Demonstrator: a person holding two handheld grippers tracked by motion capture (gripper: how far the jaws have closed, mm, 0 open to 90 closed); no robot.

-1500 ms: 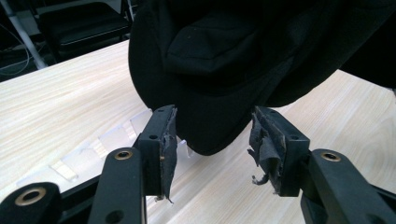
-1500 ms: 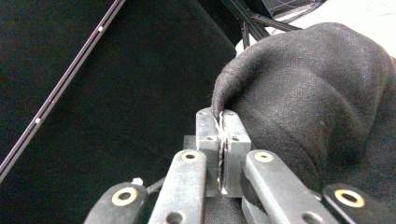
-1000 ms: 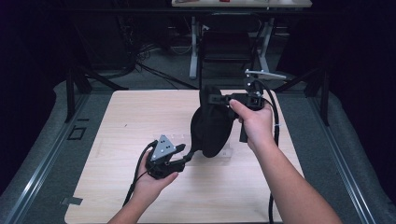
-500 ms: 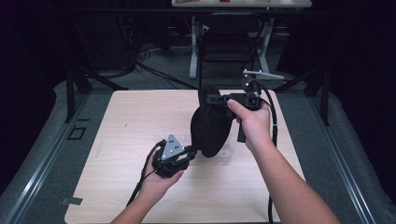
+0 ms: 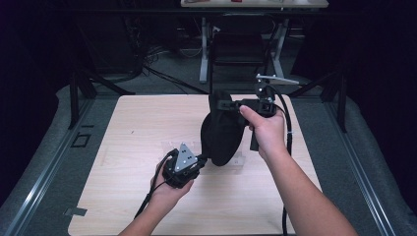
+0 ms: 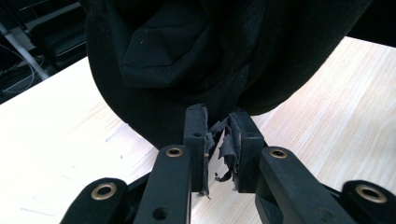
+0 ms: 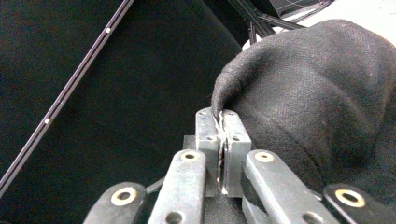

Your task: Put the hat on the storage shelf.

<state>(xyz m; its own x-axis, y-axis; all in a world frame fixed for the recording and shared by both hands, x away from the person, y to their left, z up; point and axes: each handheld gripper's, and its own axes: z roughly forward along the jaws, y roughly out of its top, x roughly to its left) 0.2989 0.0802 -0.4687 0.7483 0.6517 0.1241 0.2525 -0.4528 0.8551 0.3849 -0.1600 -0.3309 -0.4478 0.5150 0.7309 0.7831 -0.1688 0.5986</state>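
Wooden table [image 5: 123, 147] below; my right gripper [image 7: 222, 122] pinches the black cloth [image 5: 222, 135] aloft. I'd nudge my parted left gripper [image 6: 218, 122] onto its hem, then close.

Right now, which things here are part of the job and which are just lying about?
In use:
black cloth, hanging
right claw, shut on its top edge
left claw, at its lower edge, a gap between its jaws
wooden table

Lying about:
chair behind the table
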